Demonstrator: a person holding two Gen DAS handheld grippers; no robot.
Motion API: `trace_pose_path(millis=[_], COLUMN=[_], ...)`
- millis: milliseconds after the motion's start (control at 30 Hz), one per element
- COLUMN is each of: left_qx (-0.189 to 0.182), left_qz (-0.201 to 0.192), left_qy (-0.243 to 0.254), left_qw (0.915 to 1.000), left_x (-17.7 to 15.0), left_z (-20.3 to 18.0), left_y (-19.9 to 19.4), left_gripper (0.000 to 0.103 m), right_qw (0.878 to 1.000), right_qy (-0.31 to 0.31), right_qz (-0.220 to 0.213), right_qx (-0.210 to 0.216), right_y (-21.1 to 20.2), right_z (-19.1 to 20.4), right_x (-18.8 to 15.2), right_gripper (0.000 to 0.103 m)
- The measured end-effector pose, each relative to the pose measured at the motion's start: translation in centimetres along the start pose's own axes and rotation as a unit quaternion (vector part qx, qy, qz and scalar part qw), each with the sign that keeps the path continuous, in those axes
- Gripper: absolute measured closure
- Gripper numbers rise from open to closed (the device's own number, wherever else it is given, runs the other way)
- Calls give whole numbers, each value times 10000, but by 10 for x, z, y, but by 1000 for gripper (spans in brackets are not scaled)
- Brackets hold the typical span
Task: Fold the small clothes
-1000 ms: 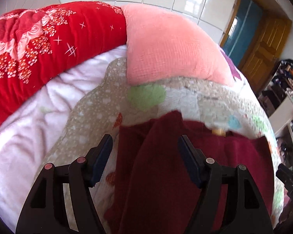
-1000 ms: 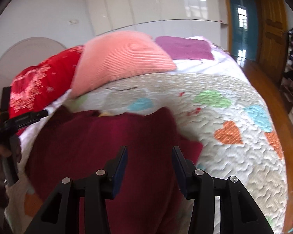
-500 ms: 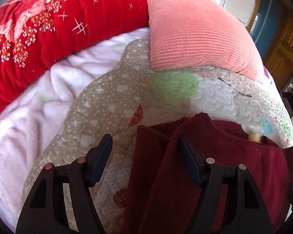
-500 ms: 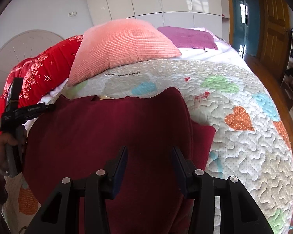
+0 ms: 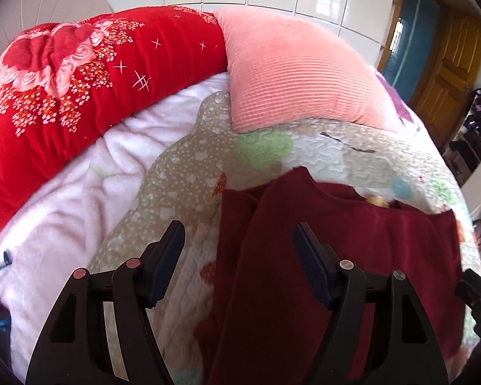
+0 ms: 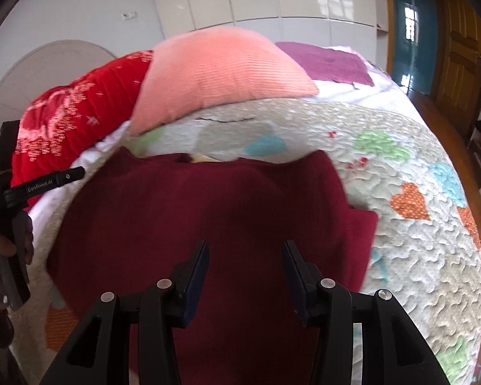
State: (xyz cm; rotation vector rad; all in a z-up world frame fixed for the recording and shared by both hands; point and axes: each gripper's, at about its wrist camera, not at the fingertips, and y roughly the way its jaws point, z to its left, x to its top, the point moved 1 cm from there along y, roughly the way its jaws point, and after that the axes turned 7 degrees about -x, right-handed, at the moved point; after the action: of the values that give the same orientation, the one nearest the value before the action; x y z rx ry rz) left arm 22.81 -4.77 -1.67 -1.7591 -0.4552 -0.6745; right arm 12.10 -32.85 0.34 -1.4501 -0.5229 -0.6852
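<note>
A dark red knit top (image 5: 352, 256) lies flat on the heart-patterned quilt (image 5: 182, 192), its sides folded in and its collar at the far edge. My left gripper (image 5: 239, 240) hovers open over the top's left edge, and nothing is pinched between its fingers. In the right wrist view the same top (image 6: 208, 211) fills the middle. My right gripper (image 6: 245, 253) stands open above the near part of the top, its pads apart and clear of the cloth. At the left edge of that view a hand holds the left gripper's body (image 6: 12, 199).
A pink ribbed pillow (image 5: 291, 73) and a red flowered blanket (image 5: 80, 80) lie at the far end of the bed. A white fleece (image 5: 73, 199) lies left of the quilt. A purple cloth (image 6: 324, 61) lies behind the pillow. A wooden door (image 6: 455, 54) and the floor are to the right.
The left wrist view swung toward the pillow, then drew back, so more wall shows now. The right view shifted a little. The top lies as before; both grippers stay open.
</note>
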Motion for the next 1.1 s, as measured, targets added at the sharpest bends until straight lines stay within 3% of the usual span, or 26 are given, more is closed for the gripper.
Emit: trace_pose_path(millis=[167,267,400,567,700,867,1000,1100], left_qx=[28,10,102,101,97,80,75,58], left_qz=[-1,117,344,412,409,373,344,367], left_qy=[-21,-144,-254,-292,-269,-274,-291,-295], left_qw=[10000,9998,9990,9987,9988,9989,9990,9989], left_x=[-26,-44,-65,-76,-78,-81,-83,-84], left_z=[10,20,28,28,25,25,25,23], left_y=[-20,-20,-9,-7,-13,-21,-29,-34], left_gripper=[32,32,32,32,32,32,32,32], right_qw=[9997,9990,9988,9981,9996,9995,9989,9966], right_qy=[76,144,262,-14,123,127,200,282], right_qz=[-155,-59,136,242,45,-111,74,489], right_qx=[-179,-421,-389,-561,-245,-281,-415,-606], right_y=[-9,-4,4,9,-17,-36,-28,-8], right_z=[-1,-15,-30,-21,-15,-14,-22,-31], right_x=[-9,-16,-31,-34,-31,-43,-61,-74], right_gripper=[57,53,53,53,53,52,52,52])
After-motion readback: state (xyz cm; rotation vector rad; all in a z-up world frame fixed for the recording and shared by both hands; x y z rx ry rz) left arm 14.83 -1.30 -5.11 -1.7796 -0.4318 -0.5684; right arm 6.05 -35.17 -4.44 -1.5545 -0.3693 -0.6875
